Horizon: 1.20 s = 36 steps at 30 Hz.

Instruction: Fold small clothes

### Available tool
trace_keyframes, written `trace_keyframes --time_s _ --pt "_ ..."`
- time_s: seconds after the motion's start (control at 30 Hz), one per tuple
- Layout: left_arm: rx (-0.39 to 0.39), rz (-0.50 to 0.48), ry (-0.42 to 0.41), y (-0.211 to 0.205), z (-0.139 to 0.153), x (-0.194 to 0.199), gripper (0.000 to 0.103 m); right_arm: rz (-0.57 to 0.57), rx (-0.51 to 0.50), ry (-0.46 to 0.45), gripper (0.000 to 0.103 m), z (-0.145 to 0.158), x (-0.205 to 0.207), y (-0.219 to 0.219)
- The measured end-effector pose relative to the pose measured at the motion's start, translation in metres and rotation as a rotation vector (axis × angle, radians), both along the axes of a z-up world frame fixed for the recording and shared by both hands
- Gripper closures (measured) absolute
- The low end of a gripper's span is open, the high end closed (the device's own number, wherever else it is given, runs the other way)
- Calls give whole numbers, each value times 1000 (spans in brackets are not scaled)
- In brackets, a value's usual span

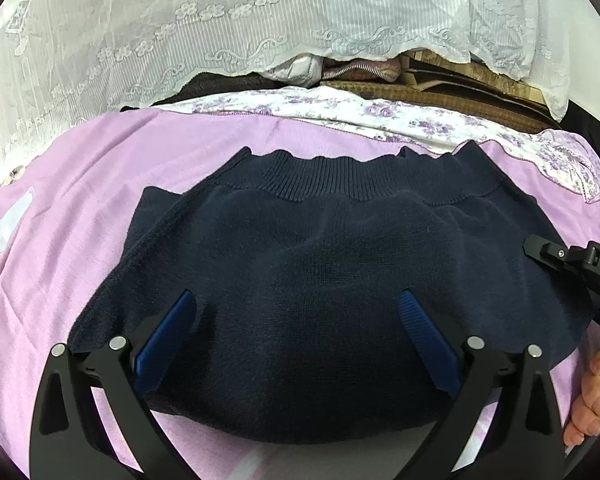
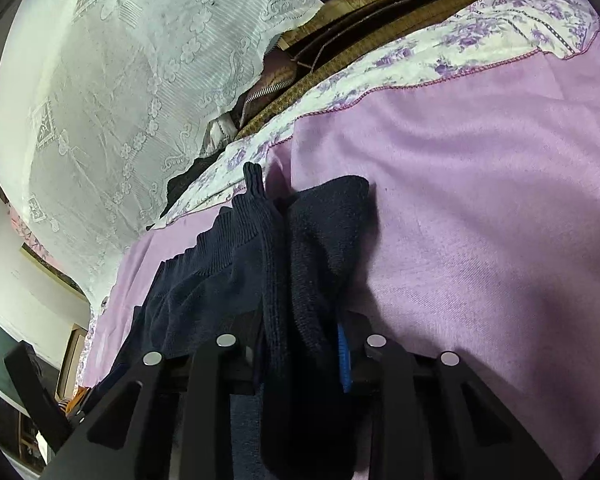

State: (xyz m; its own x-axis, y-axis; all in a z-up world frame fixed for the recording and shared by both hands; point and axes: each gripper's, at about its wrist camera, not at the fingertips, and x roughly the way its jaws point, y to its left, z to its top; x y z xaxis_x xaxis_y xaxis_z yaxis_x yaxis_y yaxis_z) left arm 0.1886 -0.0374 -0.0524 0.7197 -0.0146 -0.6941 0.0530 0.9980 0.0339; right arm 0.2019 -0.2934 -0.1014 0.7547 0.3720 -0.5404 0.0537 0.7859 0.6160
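A small navy knit garment (image 1: 320, 280) with a ribbed band (image 1: 360, 180) along its far edge lies on a lilac bedspread (image 1: 80, 208). My left gripper (image 1: 298, 300) is open, its blue-padded fingers (image 1: 168, 332) spread just above the near part of the garment, holding nothing. My right gripper (image 2: 304, 340) is shut on a bunched fold of the same navy garment (image 2: 320, 240) at its right edge. The right gripper also shows at the right edge of the left wrist view (image 1: 580, 264).
A floral-print sheet border (image 1: 340, 108) runs along the bedspread's far edge. A white lace cloth (image 1: 220, 20) hangs over stacked things behind it. A pale patch (image 1: 10, 224) lies on the bedspread at the left. Bare bedspread (image 2: 480, 200) stretches right of the garment.
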Motion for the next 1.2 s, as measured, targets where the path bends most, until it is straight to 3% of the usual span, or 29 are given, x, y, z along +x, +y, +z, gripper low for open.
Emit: trace_keyframes --time_s 0.4,0.77,1.03,1.2 --pt "17 13 -57 5 8 -13 5 -36 -17 28 79 10 -1 5" --pt "19 18 -21 22 7 -13 5 -41 9 45 80 31 -2 13" --pt "130 63 -57 68 13 -15 5 -26 -9 54 82 61 5 29" --pt "158 121 -54 114 10 -17 4 -26 -40 56 83 75 7 43"
